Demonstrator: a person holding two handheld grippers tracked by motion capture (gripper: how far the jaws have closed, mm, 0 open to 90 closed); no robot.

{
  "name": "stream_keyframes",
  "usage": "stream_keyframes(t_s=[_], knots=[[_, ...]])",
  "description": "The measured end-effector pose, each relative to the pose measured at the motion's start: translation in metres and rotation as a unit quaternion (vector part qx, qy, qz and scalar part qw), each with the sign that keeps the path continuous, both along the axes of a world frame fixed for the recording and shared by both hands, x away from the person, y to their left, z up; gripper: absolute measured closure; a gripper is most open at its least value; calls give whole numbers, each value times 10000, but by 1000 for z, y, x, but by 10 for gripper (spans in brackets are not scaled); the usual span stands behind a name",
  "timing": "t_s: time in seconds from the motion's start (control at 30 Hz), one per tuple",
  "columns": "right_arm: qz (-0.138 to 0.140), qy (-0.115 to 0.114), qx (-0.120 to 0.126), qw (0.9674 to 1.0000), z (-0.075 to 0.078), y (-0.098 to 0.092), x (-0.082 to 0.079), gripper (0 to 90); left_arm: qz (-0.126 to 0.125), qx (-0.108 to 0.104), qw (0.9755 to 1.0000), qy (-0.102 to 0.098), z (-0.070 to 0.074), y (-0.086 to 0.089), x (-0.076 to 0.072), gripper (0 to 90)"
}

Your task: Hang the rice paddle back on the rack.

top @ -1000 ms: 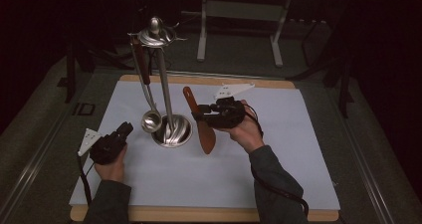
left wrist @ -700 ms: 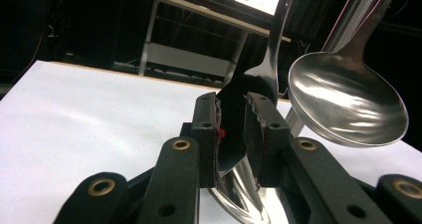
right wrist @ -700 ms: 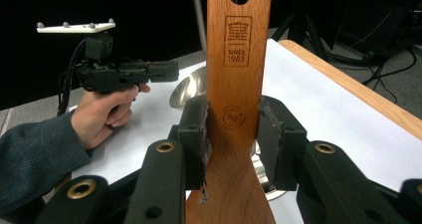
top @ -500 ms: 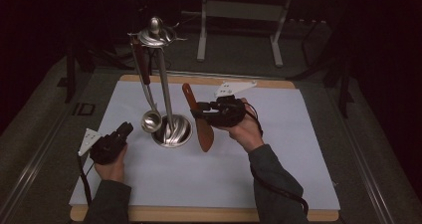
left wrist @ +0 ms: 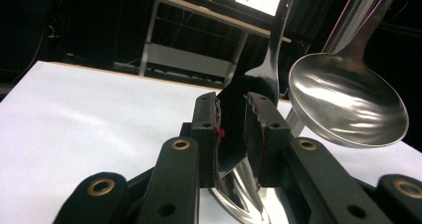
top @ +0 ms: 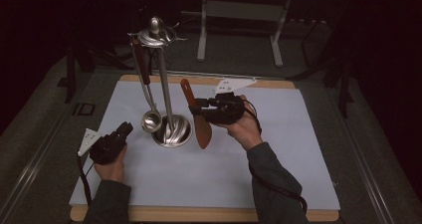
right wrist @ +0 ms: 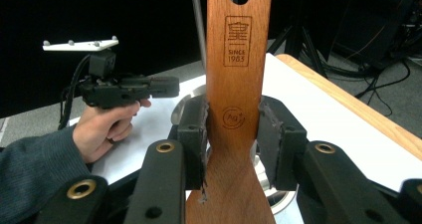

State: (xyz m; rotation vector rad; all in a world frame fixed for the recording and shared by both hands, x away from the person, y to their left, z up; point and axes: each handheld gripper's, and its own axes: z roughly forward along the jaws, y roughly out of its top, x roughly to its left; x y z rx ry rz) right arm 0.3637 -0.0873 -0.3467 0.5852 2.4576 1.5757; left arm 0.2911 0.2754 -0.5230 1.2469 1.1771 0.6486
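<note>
Seen from the high view, a wooden spatula (top: pixel 198 115) is held off the bench (top: pixel 278 149) by the right gripper (top: pixel 196 107), its handle tilted up and away and its blade hanging low just beside the round base of a steel utensil stand (top: pixel 166 104). A steel ladle (top: pixel 148 97) is hung from the stand's top ring, its bowl close above the base. The left gripper (top: pixel 125 129) is rested low on the white bench surface at the near left, pointed toward the ladle's bowl and the base, with its grey three-cornered plate at the rear. In the left gripper view, the left gripper (left wrist: pixel 232 129) is seen with its jaws partly spread and a dark, shiny strip of metal between them; whether the pads are pressed on it cannot be told. The ladle's bowl (left wrist: pixel 346 102) is shown large at the right, with the stand's pole behind it. In the right gripper view, the right gripper (right wrist: pixel 232 139) is pinched on the spatula (right wrist: pixel 238 84) at the narrow neck where handle meets blade, both pads laid against the wood, a stamped mark and a hanging hole being visible above. The other hand (right wrist: pixel 107 127) and its gripper are shown at the left, beyond the white bench.
</note>
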Motion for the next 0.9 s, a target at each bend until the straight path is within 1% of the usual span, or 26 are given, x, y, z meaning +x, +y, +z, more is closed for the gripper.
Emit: stream_keyframes(t_s=[0.5, 0.9], knots=[[60, -125, 28, 9999, 13, 6, -3, 663, -2, 11, 10000, -1, 0, 0, 0, 758], [56, -164, 33, 9998, 18, 7, -3, 663, -1, 4, 10000, 2, 0, 0, 0, 758]])
